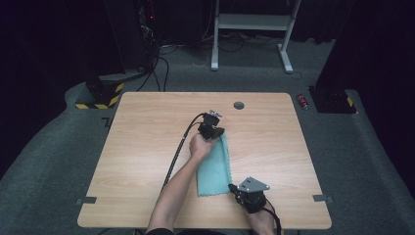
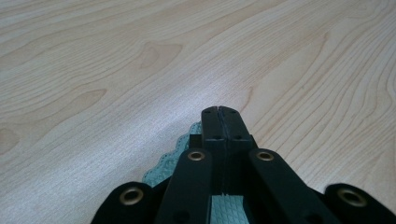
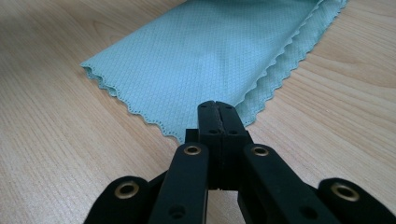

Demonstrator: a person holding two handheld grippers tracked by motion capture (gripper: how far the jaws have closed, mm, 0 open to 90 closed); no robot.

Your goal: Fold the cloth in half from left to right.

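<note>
Counter (image 1: 147, 161): bare wood is seen around the cloth; a pinched corner could be dragged across it.
Cloth (image 1: 214, 166): folded, teal, laid at the counter's middle toward the near edge; layers could be slid apart if the corners are pulled unevenly.
Left tongs (image 1: 215, 133): closed on the cloth's far corner; fabric is seen between the jaws.
Right tongs (image 1: 234, 187): closed at the cloth's near corner; whether fabric is actually caught cannot be told, so a slip is judged possible.

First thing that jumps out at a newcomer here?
The teal cloth, folded into a long strip, lies near the middle of the wooden table and stands out against the pale wood. The left claw is shut on its far end, with teal fabric showing between its jaws in the left gripper view. The right claw is shut at the cloth's near right corner.
</note>
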